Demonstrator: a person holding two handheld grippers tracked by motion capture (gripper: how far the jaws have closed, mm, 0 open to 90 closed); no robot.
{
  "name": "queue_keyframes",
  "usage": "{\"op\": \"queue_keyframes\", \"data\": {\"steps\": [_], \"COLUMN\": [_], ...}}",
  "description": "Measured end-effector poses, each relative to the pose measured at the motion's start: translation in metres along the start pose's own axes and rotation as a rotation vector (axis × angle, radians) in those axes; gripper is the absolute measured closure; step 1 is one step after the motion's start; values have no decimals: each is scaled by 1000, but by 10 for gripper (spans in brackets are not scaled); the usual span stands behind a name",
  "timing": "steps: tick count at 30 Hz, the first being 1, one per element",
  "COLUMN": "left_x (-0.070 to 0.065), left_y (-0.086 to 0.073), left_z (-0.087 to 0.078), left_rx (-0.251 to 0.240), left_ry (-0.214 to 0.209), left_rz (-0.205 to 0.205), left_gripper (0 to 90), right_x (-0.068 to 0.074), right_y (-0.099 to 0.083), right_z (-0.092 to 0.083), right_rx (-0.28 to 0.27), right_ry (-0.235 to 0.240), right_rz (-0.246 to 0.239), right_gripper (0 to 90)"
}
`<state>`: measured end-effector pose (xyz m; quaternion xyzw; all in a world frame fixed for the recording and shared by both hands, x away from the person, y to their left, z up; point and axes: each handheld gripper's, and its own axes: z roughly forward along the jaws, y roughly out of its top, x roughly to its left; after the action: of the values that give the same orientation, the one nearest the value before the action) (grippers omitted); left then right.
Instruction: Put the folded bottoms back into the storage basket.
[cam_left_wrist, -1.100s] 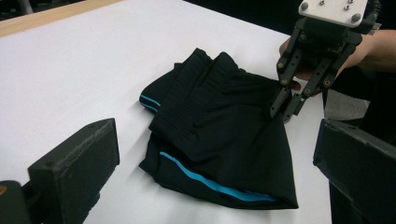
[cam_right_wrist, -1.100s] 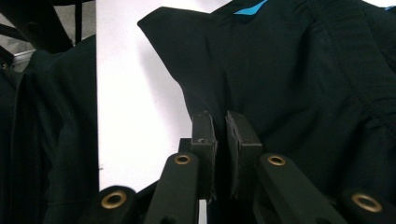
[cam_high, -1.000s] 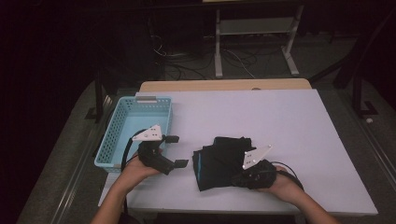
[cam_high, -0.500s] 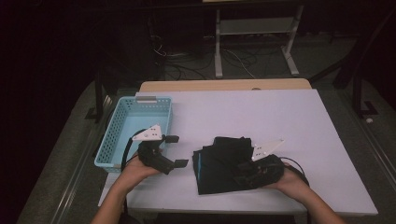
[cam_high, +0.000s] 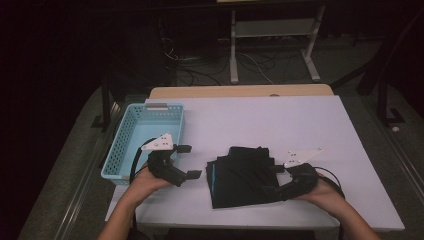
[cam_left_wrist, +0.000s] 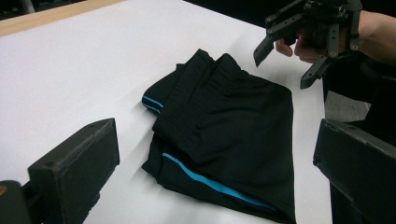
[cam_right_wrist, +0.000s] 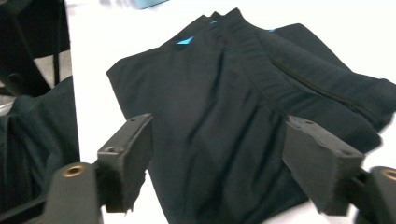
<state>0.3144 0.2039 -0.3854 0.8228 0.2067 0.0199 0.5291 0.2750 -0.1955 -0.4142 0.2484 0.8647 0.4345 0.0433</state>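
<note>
A folded black garment (cam_high: 242, 175) with a thin blue stripe lies flat on the white table (cam_high: 280, 120), near its front edge. My right gripper (cam_high: 275, 181) is at the garment's right edge, pointing left over it. Its jaws have just been opening and stand apart, with no cloth pinched between the pads. In the right gripper view the garment (cam_right_wrist: 219, 88) spreads out beyond the right gripper (cam_right_wrist: 222, 135). My left gripper (cam_high: 189, 161) hovers open just left of the garment, holding nothing. The left gripper view shows the garment (cam_left_wrist: 224, 126) and the right gripper (cam_left_wrist: 282, 67) beyond it.
A light blue plastic basket (cam_high: 150, 115) stands at the table's left edge, behind my left hand. A wooden strip (cam_high: 240, 92) runs along the table's far edge. Metal stand legs and cables lie on the dark floor beyond.
My right gripper has drawn back to the right off the garment and its jaws have opened, letting go of the cloth. The left gripper has stayed put.
</note>
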Motion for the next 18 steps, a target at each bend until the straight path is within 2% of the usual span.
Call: {"op": "queue_keyframes", "data": {"steps": [13, 18], "left_x": [0, 0], "left_y": [0, 1], "left_z": [0, 0], "left_rx": [-2, -2], "left_ry": [3, 6], "left_rz": [-4, -6], "left_gripper": [1, 1], "right_x": [-1, 1], "right_y": [-20, -28], "right_z": [-14, -18], "right_rx": [-20, -26], "right_ry": [-60, -64], "right_rz": [52, 46], "right_gripper": [25, 17]}}
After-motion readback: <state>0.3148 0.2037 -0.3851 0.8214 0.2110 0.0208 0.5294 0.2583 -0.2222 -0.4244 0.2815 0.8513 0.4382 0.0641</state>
